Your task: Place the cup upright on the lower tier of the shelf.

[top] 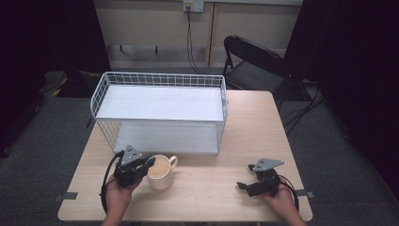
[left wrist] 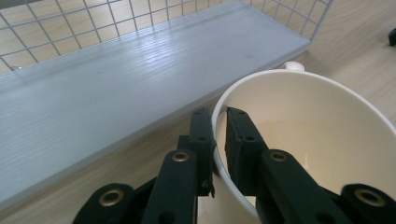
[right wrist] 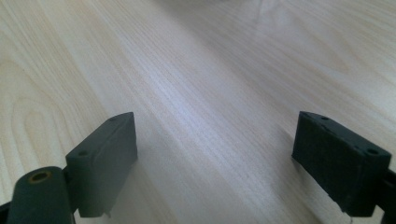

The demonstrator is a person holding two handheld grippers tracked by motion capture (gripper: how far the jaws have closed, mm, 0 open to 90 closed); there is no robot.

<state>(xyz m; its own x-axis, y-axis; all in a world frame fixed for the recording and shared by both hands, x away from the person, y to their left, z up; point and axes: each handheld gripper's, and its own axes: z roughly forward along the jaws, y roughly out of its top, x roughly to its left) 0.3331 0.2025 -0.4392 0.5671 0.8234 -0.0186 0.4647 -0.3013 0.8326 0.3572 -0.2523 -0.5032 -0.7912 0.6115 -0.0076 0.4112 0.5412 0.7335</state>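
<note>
Currently, the cream mug [top: 161, 173] is seen standing upright on the wooden tabletop [top: 221, 188], just in front of the white wire rack [top: 160, 110], with its handle turned toward the rack. The mug's rim is pinched by the left gripper [top: 147, 165]: in the left gripper view, one of its fingers [left wrist: 201, 135] is pressed against the outside of the mug [left wrist: 317, 140] wall and the other against the inside, with the rack's lower shelf [left wrist: 116, 88] seen just beyond the mug. The right gripper [top: 244, 186] is held low over the tabletop, well to the right of the mug. Its fingers [right wrist: 105, 161] are spread wide in the right gripper view, with bare wood [right wrist: 210, 93] between them.
</note>
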